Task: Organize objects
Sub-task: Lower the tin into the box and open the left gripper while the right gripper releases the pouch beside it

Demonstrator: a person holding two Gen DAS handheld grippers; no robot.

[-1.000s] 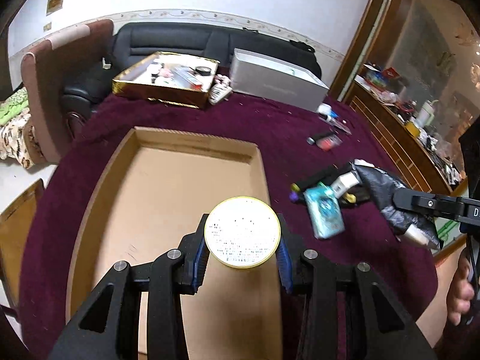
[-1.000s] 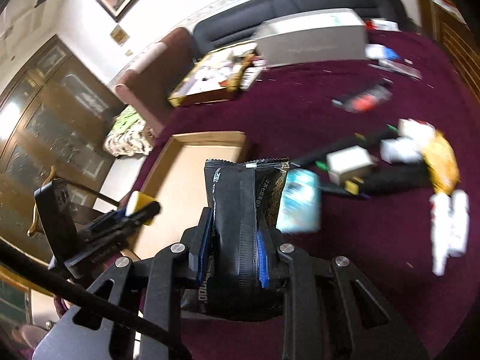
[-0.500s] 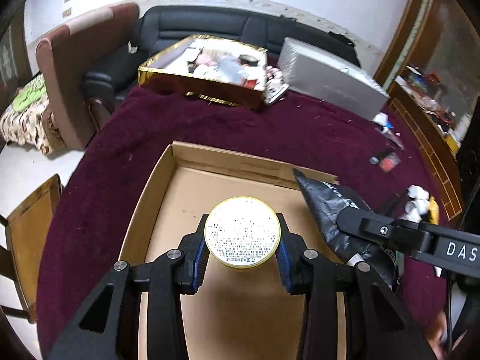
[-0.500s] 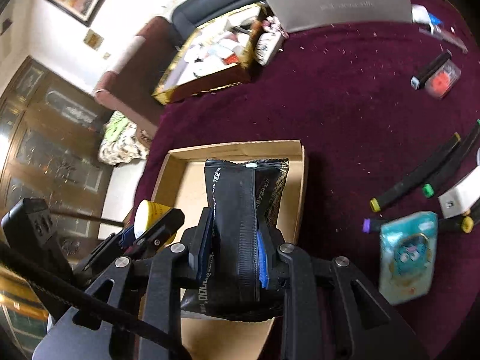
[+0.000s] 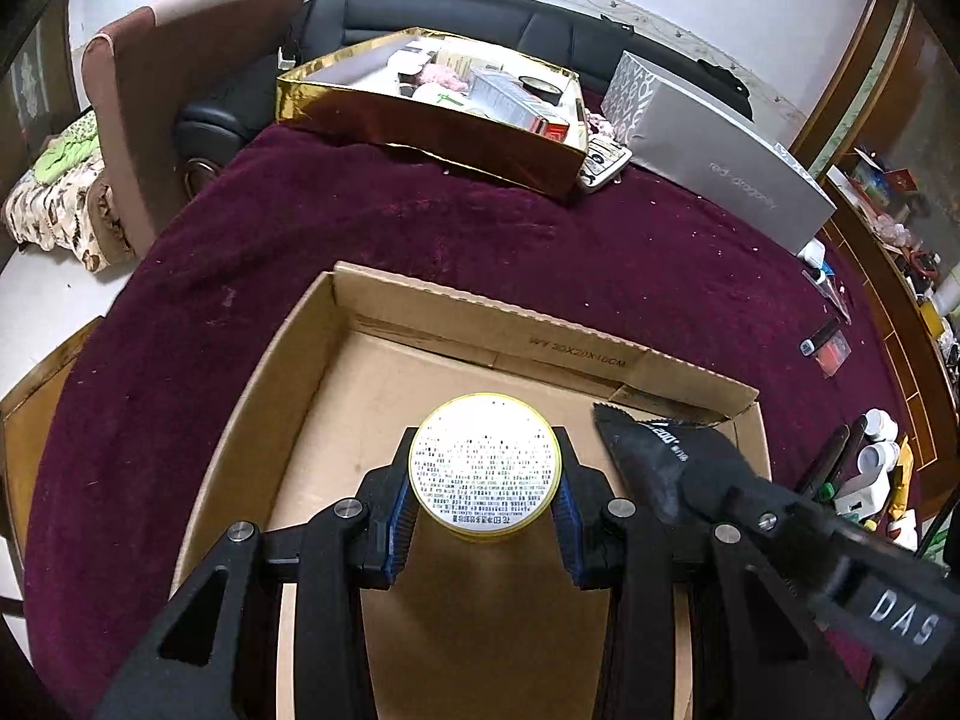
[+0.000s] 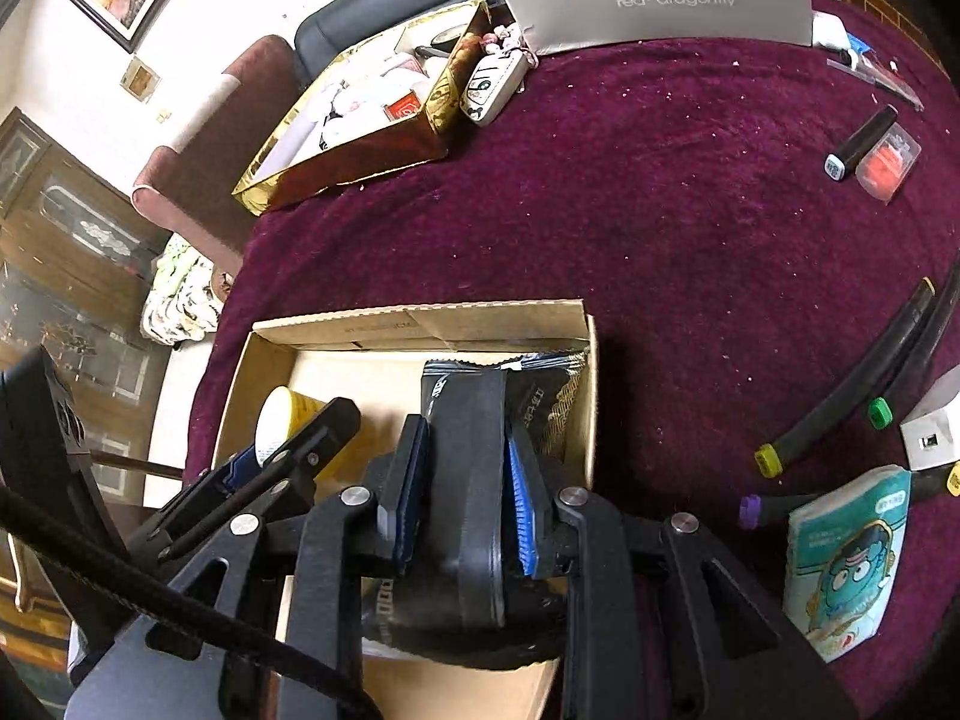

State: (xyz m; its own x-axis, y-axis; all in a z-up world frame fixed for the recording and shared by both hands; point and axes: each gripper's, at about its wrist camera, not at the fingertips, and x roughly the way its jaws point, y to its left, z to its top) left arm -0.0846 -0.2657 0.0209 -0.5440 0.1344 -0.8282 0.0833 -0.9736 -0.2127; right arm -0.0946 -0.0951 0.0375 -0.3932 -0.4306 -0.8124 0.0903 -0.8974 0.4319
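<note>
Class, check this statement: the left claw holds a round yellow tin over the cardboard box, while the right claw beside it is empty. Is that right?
Not quite. The right claw is not empty: it is shut on a black snack packet, as the right wrist view shows. The rest stands: the left claw holds the round yellow tin over the cardboard box.

Left wrist view: looks steeply down along the left gripper (image 5: 485, 516), close above the carton (image 5: 420, 324), with the gold box (image 5: 432, 120) and sofa (image 5: 420, 6) beyond. Right wrist view: same downward tilt from the carton's (image 6: 420, 318) right side (left gripper (image 6: 270, 456) at its lower left). Shared: carton, gold box (image 6: 360, 162), grey box (image 6: 660, 0), cloth (image 6: 660, 210).
</note>
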